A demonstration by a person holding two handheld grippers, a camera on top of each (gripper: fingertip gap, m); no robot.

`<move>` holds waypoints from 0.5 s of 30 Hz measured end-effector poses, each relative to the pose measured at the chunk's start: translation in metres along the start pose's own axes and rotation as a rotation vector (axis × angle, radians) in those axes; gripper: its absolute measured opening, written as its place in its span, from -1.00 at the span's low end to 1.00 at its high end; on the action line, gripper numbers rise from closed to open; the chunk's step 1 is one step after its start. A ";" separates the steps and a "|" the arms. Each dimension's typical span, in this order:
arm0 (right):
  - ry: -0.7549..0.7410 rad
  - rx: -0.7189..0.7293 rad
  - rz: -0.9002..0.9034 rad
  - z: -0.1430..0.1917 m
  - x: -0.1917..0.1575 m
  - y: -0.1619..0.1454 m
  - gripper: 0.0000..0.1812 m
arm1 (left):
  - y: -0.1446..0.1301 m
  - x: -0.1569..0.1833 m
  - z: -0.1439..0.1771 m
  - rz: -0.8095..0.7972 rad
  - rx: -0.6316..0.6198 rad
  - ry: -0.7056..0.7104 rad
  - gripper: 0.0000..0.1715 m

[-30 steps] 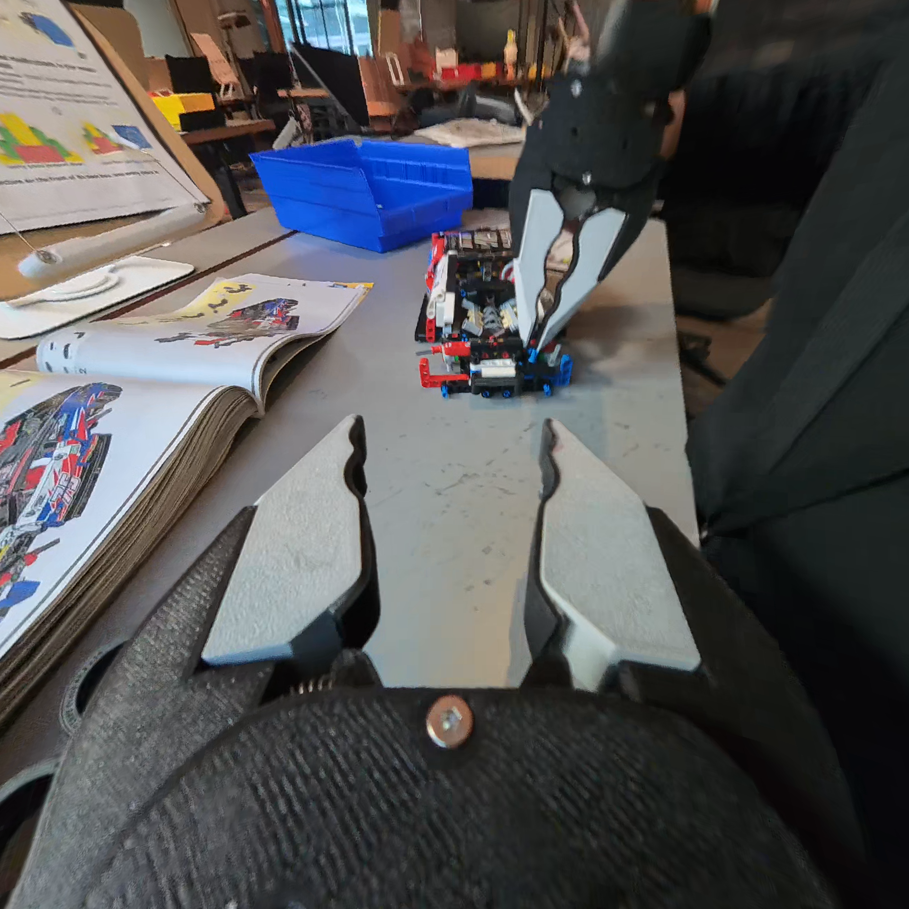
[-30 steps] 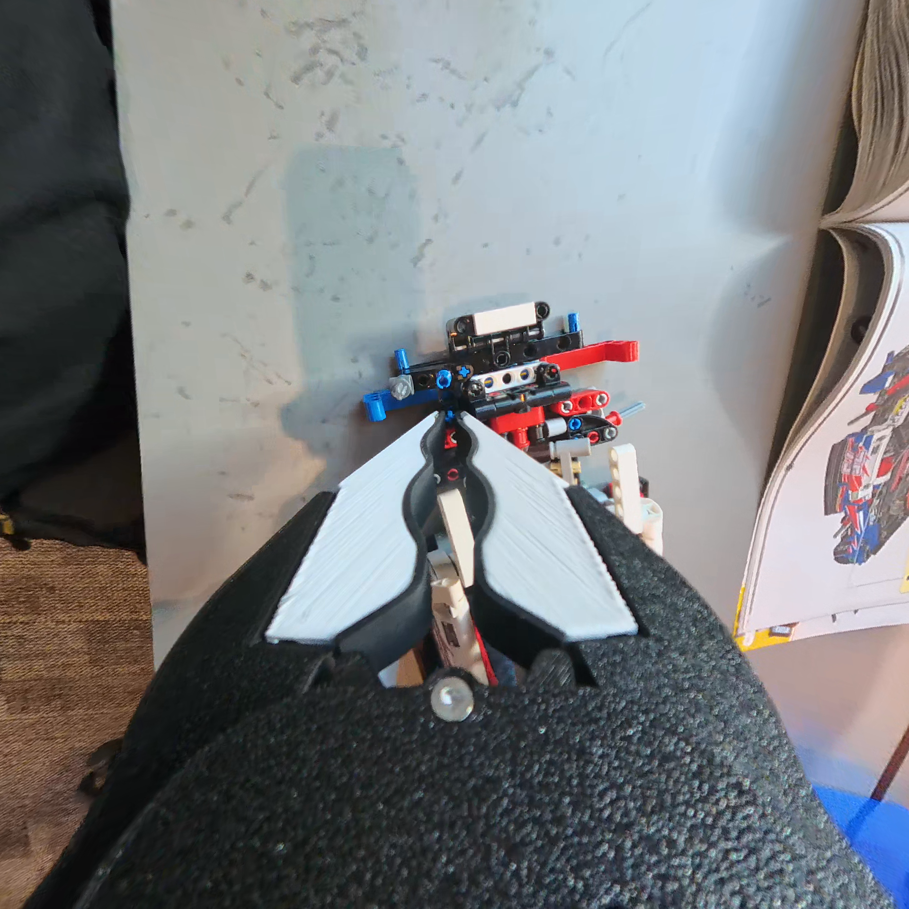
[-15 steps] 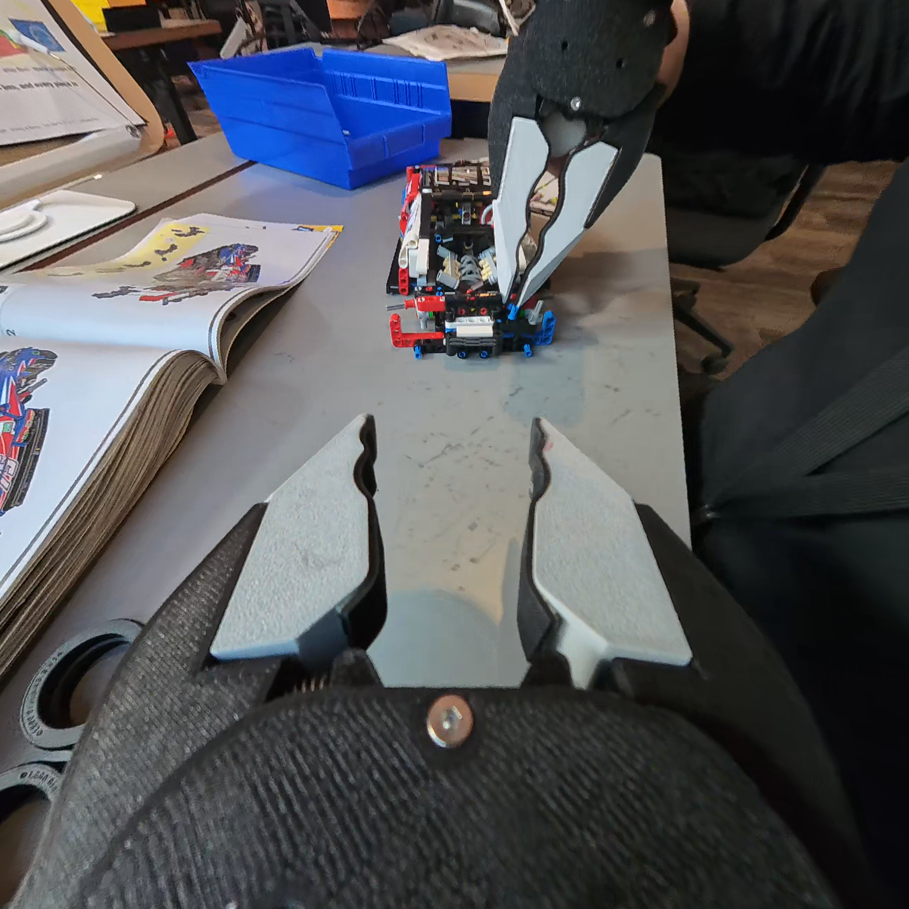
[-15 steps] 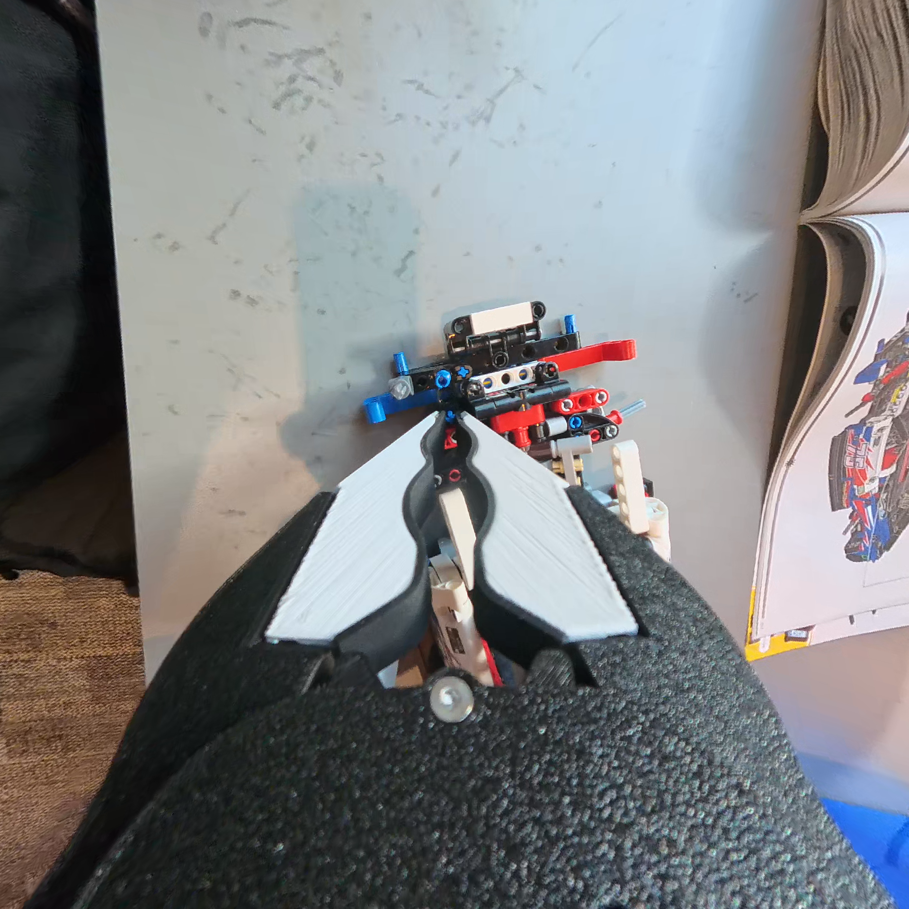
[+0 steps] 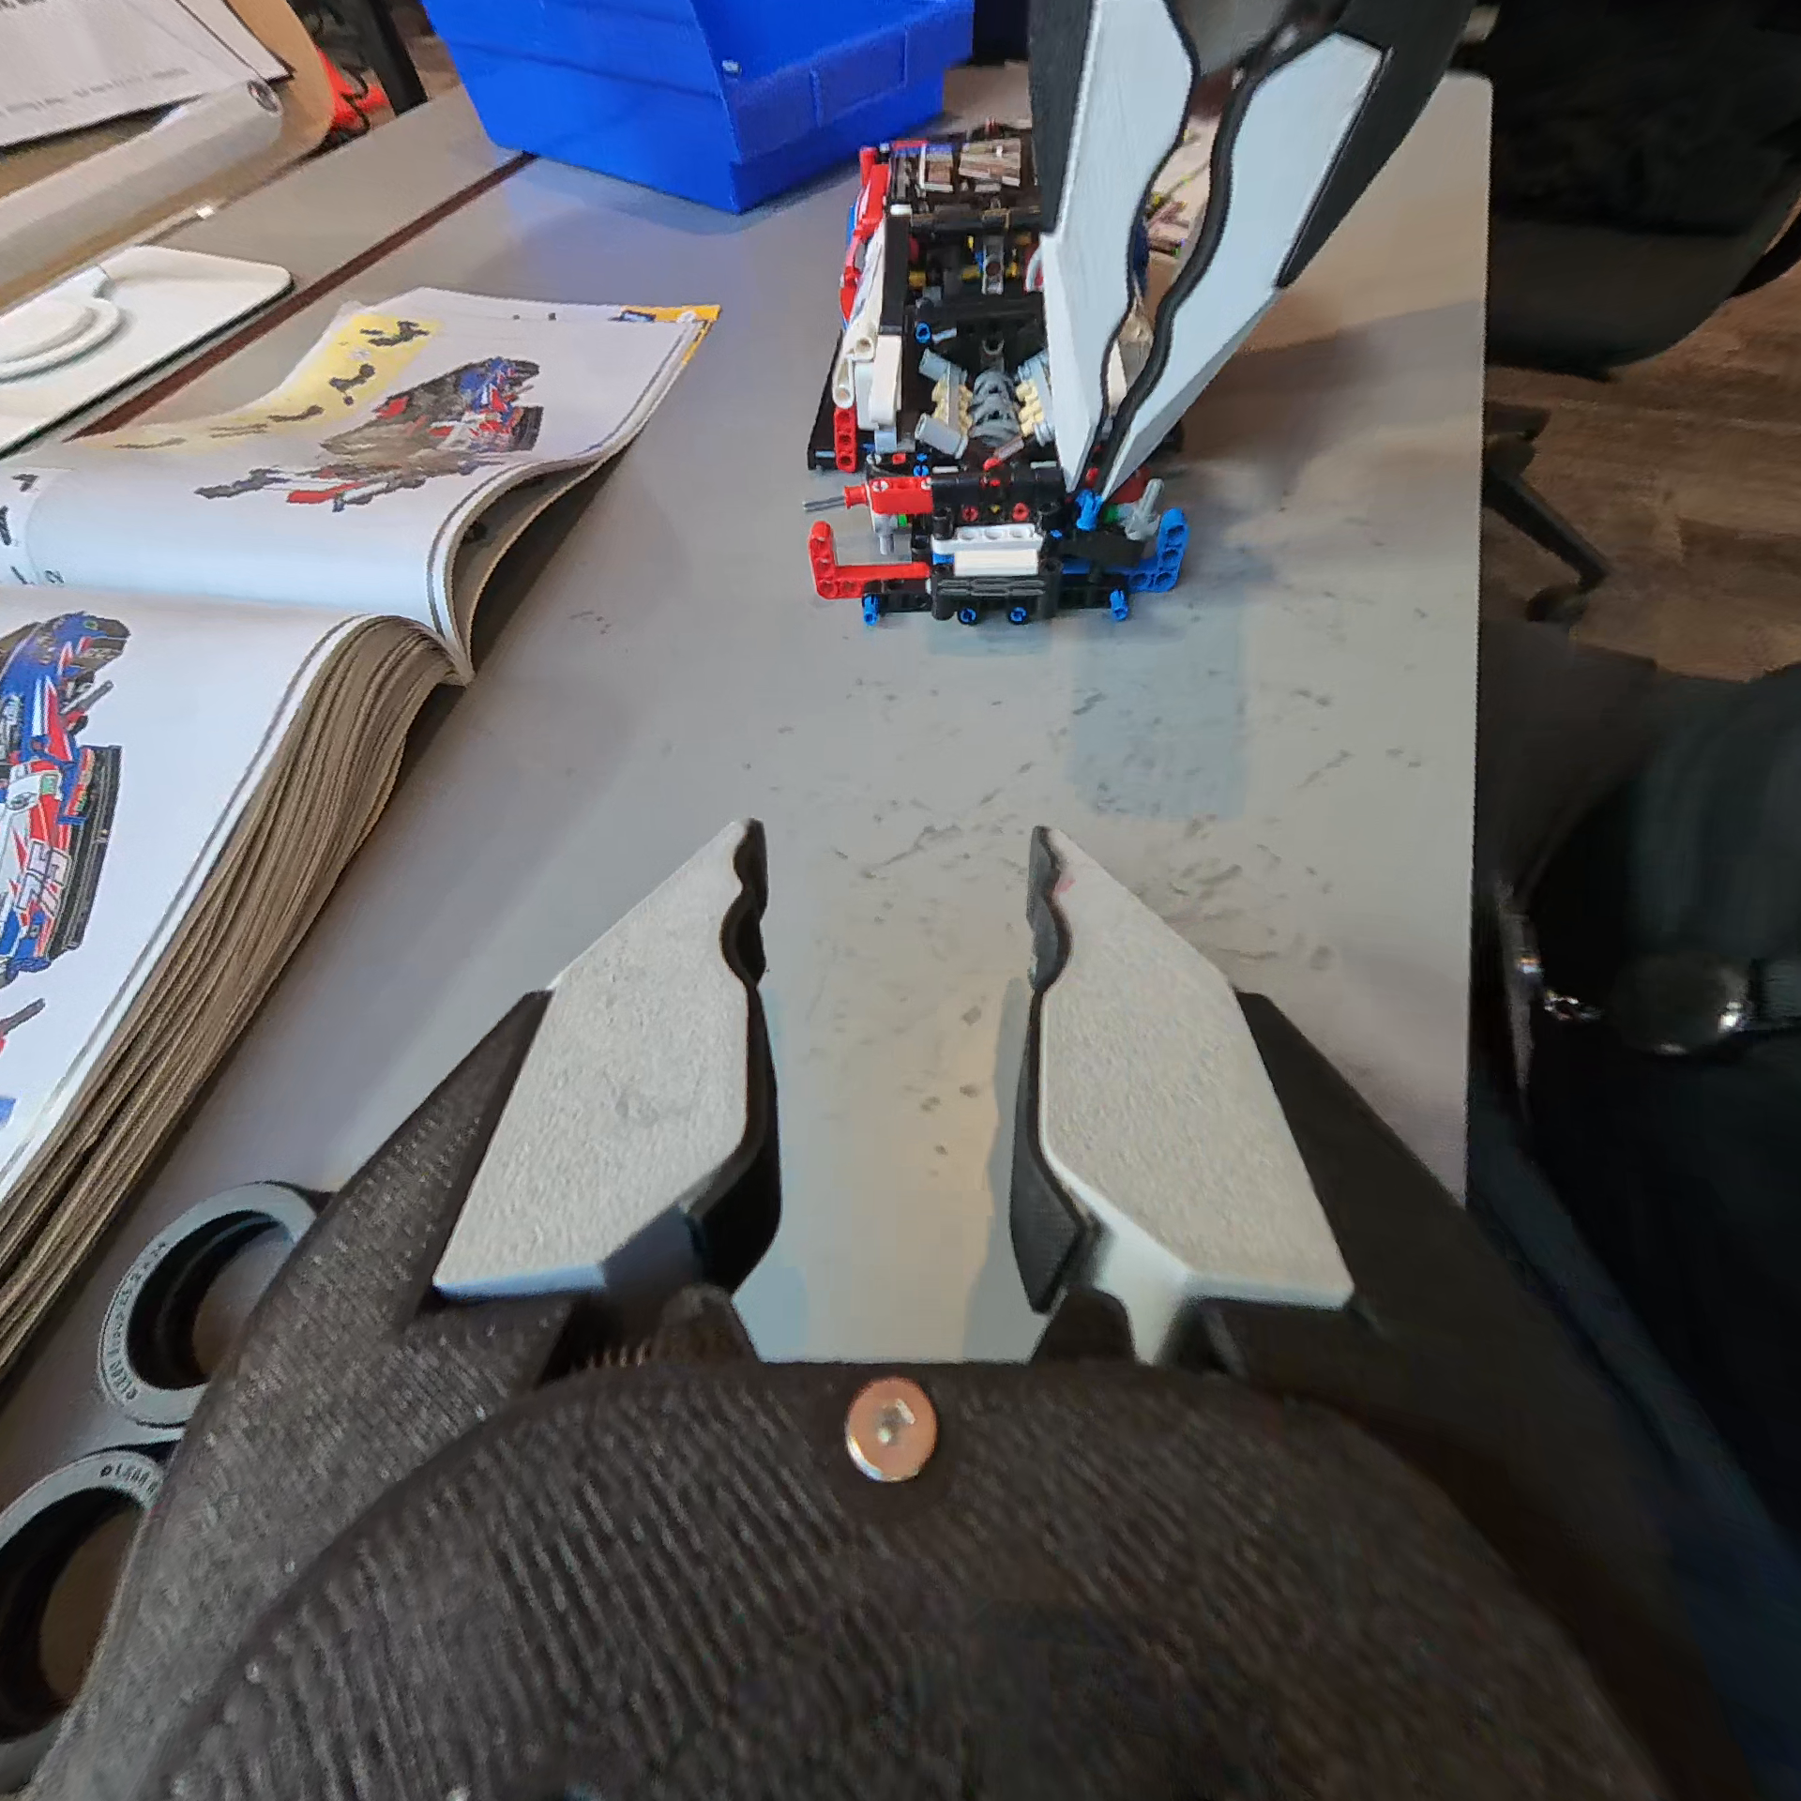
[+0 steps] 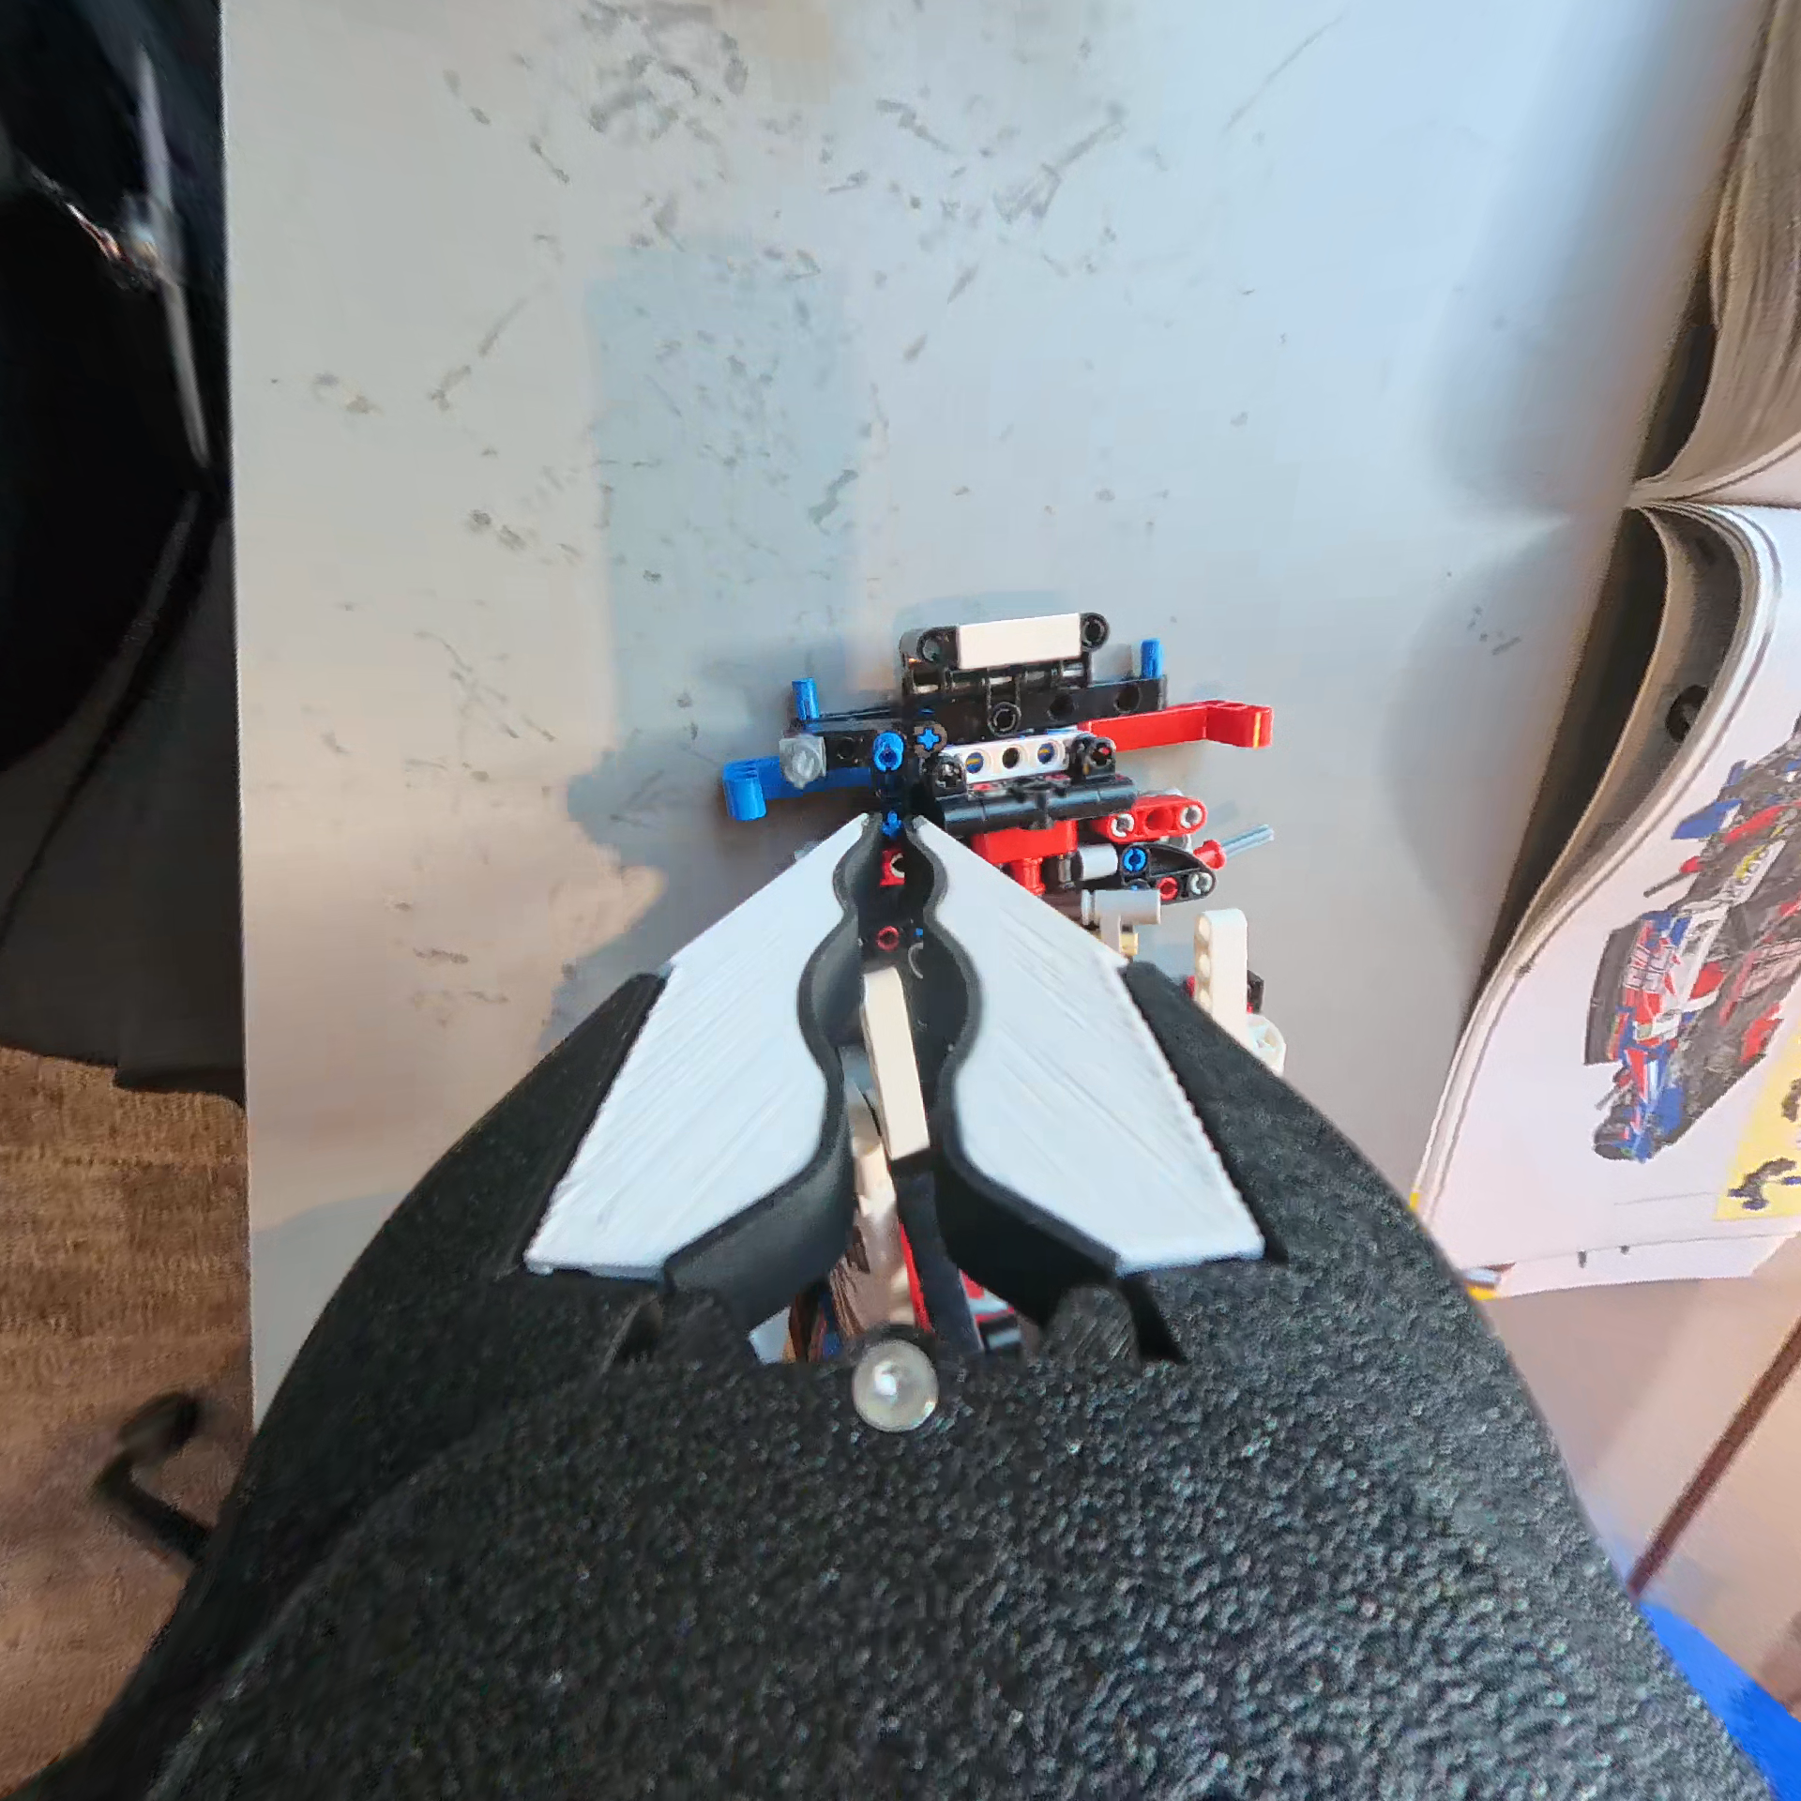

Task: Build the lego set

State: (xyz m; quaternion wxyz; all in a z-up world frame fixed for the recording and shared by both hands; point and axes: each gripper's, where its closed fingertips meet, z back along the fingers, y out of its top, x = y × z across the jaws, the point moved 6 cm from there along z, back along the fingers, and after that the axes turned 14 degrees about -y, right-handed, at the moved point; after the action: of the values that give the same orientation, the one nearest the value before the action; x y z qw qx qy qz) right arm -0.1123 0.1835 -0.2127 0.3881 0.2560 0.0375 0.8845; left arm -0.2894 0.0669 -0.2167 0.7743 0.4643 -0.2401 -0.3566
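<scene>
The half-built model (image 5: 984, 468) is seen mid-bench (image 5: 877, 760). It is judged light, rigid, with brittle joints, best gripped by its frame. The right hand-held gripper (image 6: 889, 828) is pinched onto its blue pin; the left hand-held gripper (image 5: 897, 838) is held wide, empty.

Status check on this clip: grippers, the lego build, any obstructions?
Left gripper open, empty, short of the build. Right gripper tips closed on lego model. Open manual alongside, not blocking.

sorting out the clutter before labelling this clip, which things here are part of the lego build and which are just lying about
Part of the job:
- lego model on the grey table
- open instruction booklet
- right gripper, tips closed down on the model
- left gripper, open, hanging back

Just lying about:
- blue bin
- black rings at the table edge
- white pad
</scene>
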 end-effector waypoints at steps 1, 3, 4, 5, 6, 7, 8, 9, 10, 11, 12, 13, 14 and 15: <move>0.002 -0.022 0.018 0.000 0.000 0.001 -0.97 | 0.001 0.002 -0.003 -0.007 -0.009 -0.001 -0.40; 0.005 -0.059 0.044 -0.001 0.000 0.004 -0.97 | 0.013 0.012 -0.014 0.015 0.058 -0.053 -0.44; 0.008 -0.074 0.050 -0.001 0.001 0.005 -0.97 | 0.019 0.018 -0.021 0.035 0.090 -0.107 -0.45; 0.014 -0.088 0.050 -0.001 0.001 0.005 -0.97 | 0.025 0.023 -0.029 0.053 0.092 -0.155 -0.45; 0.020 -0.100 0.044 -0.001 0.001 0.006 -0.97 | 0.030 0.025 -0.038 0.066 0.074 -0.175 -0.47; 0.024 -0.110 0.039 -0.001 0.002 0.006 -0.97 | 0.033 0.026 -0.048 0.063 0.046 -0.182 -0.50; 0.026 -0.119 0.036 -0.001 0.002 0.007 -0.97 | 0.036 0.028 -0.057 0.039 0.016 -0.185 -0.51; 0.027 -0.127 0.033 -0.001 0.002 0.007 -0.97 | 0.038 0.027 -0.066 0.002 -0.011 -0.174 -0.51; 0.028 -0.134 0.030 -0.001 0.002 0.008 -0.98 | 0.040 0.025 -0.074 -0.033 -0.034 -0.150 -0.53; 0.027 -0.139 0.027 -0.002 0.002 0.008 -0.98 | 0.042 0.023 -0.082 -0.054 -0.048 -0.140 -0.55; 0.028 -0.145 0.024 -0.002 0.003 0.008 -0.97 | 0.045 0.024 -0.090 -0.060 -0.052 -0.158 -0.57; 0.029 -0.150 0.023 -0.002 0.003 0.008 -0.97 | 0.048 0.025 -0.096 -0.059 -0.051 -0.180 -0.62; 0.029 -0.154 0.026 -0.002 0.003 0.009 -0.97 | 0.051 0.027 -0.102 -0.064 -0.049 -0.197 -0.66; 0.029 -0.157 0.029 -0.002 0.003 0.009 -0.97 | 0.053 0.028 -0.108 -0.075 -0.053 -0.196 -0.69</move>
State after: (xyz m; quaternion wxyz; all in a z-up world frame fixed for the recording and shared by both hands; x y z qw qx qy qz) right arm -0.1208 0.1796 -0.2107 0.3938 0.2123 -0.0300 0.8939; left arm -0.1788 0.1209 -0.2175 0.7452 0.4155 -0.2875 -0.4352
